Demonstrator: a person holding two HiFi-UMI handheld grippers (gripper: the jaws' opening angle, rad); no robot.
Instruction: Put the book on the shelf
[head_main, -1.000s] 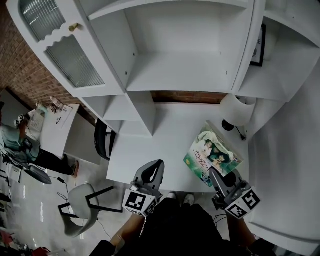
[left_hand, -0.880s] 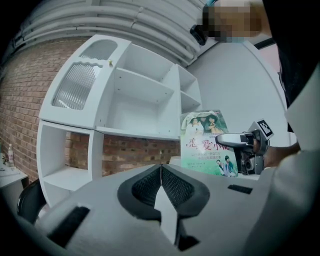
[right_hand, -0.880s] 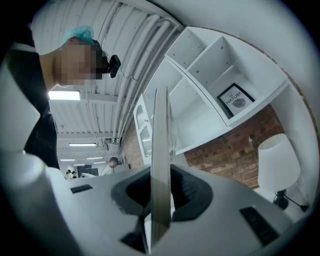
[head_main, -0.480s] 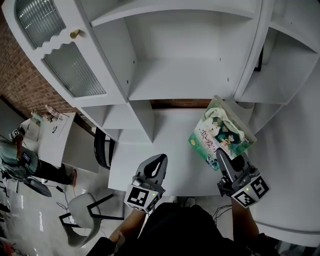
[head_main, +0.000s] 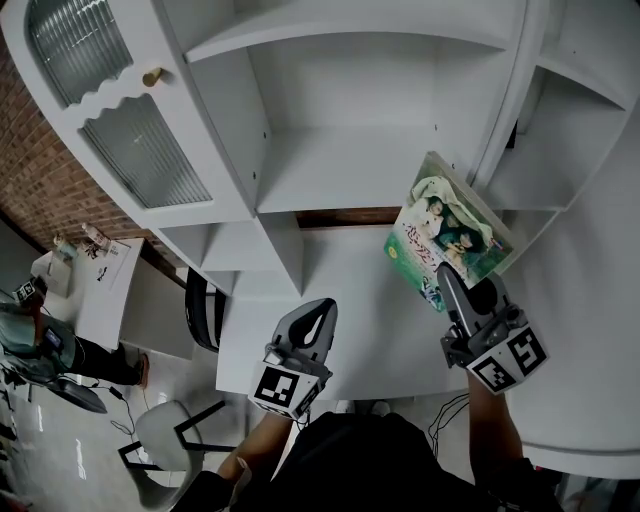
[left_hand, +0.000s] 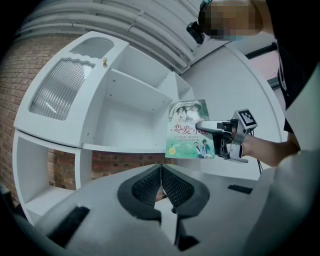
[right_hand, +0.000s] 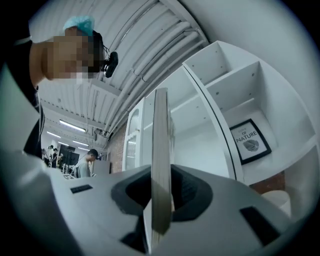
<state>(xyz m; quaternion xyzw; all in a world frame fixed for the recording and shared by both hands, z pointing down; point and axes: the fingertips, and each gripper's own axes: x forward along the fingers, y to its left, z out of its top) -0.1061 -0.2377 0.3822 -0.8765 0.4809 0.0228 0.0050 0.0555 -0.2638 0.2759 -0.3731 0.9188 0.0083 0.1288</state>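
Seen from above, a person stands at a white table (head_main: 330, 300) in front of a tall white shelf unit (head_main: 235, 120). The right claw (head_main: 449, 278) is clamped on the lower edge of a thin book (head_main: 447, 238) with a green illustrated cover. Its own camera shows the book edge-on, pinched between both jaws.

A second ago the book lay flat on the table beside this claw. Since then it has been lifted clear and carried up and forward. It now hangs tilted in the air, in front of the upright post that divides the middle compartment from the right one. The pick-up looks finished, and setting the book onto a shelf is what remains.

The left claw (head_main: 318, 320) hovers low over the near edge of the table, its jaws pressed together with nothing between them.

The wide middle compartment (head_main: 350, 165) is bare, as are the small cubbies (head_main: 240, 235) lower down on the left. The right-hand compartment holds a framed picture (right_hand: 250, 141) standing at its back. A ribbed glass door (head_main: 140, 130) covers the left section, and what lies behind it cannot be made out.
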